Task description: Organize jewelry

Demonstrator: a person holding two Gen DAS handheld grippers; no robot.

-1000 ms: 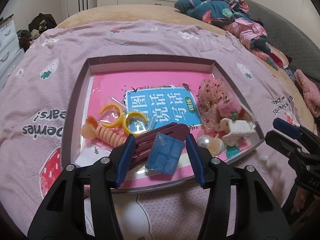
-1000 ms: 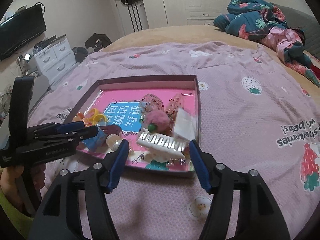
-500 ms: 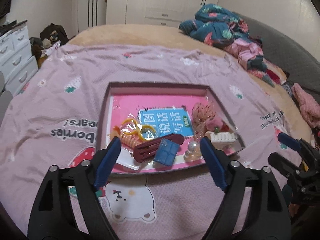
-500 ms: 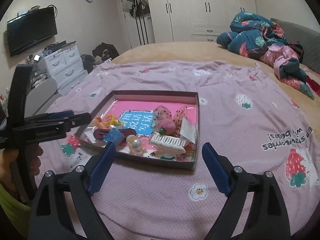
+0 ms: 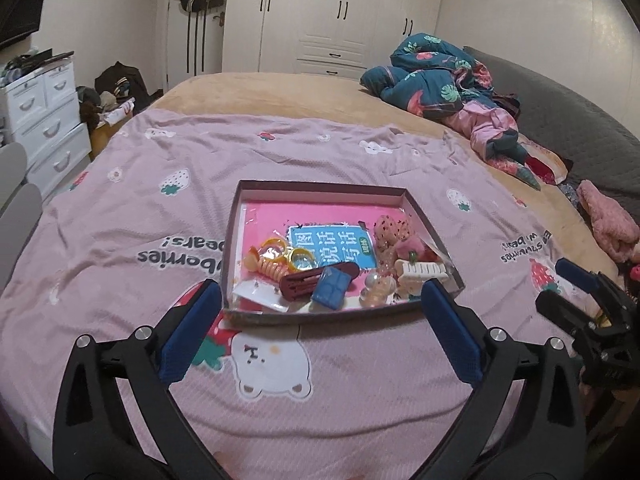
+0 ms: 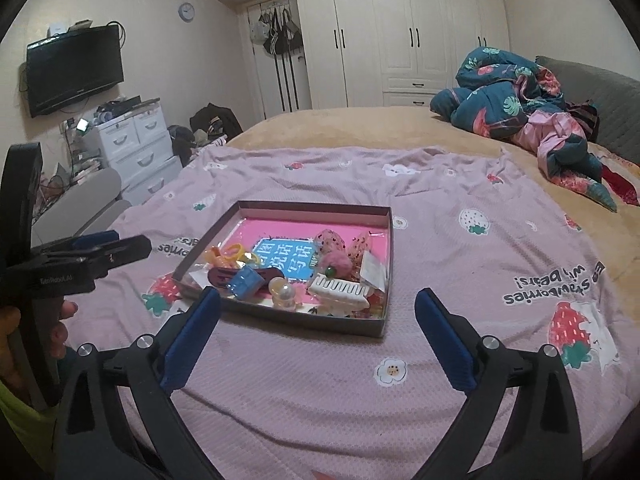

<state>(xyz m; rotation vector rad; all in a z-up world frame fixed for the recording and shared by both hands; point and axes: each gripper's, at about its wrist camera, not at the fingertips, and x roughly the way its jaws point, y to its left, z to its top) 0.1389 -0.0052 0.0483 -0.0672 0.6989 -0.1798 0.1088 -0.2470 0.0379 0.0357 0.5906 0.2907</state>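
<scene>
Both claws point(image 5: 320, 328) point(image 6: 316, 332) wide apart, empty

A shallow dark-walled box point(image 5: 320, 191) lies flat on the pink bedspread, its floor pink with a blue printed card. At its near edge lie a blue square clip point(image 5: 330, 291) resting on a dark red hair clip point(image 5: 304, 282), yellow rings point(image 5: 276, 249), an orange coil tie point(image 5: 269, 269), a pearl ornament point(image 5: 376, 285) and a white claw clip point(image 5: 421, 270). Pink sequinned pieces point(image 6: 333, 241) occupy the right side.

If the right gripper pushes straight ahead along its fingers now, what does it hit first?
Most likely the near wall of the shallow box, with the white hair claw just behind it. The right gripper is open and empty; depth is uncertain, so it might touch the pink blanket first.
</scene>
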